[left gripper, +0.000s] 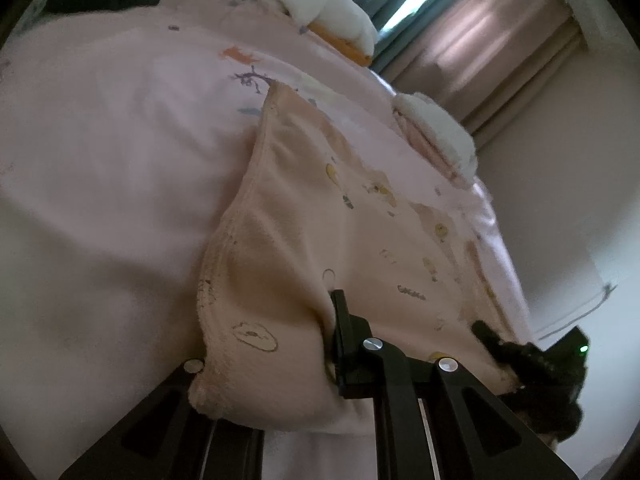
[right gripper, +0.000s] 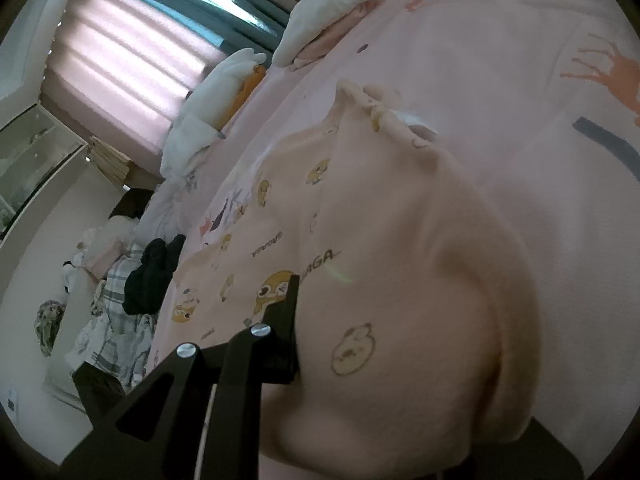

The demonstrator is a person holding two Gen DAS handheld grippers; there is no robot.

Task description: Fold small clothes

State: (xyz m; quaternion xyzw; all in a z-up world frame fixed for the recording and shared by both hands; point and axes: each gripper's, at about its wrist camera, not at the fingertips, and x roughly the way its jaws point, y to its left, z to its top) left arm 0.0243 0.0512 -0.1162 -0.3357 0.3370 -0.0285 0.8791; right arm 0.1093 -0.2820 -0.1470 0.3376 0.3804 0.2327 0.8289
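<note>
While both claws grip it, the peach baby garment point(left gripper: 304, 216) with yellow cartoon-duck prints lies spread on a bed covered by a pink sheet point(left gripper: 100, 168) printed with small animals. In the left wrist view, the left claw point(left gripper: 280, 344) is clamped on the garment's near edge: the cloth bunches up between its two black fingers, one finger point(left gripper: 340, 312) standing against the fold while the other is mostly buried under the fabric. Farther right in that view the right claw point(left gripper: 516, 354) shows as a dark shape at the garment's other near corner, a green light glowing on it.

In the right wrist view, the right claw point(right gripper: 360, 320) likewise pinches the baby garment point(right gripper: 400, 240); one finger point(right gripper: 286, 312) presses against the printed side, and a thick fold of cloth covers the other. The frilled neckline point(right gripper: 384, 112) points away from the camera, with a snap placket running down the front.

White plush toys point(left gripper: 340, 12) sit along the bed's far side, near pink curtains point(left gripper: 500, 32). A dark piece of clothing point(right gripper: 154, 272) and plaid fabric point(right gripper: 116, 320) lie heaped at the bed's edge.
</note>
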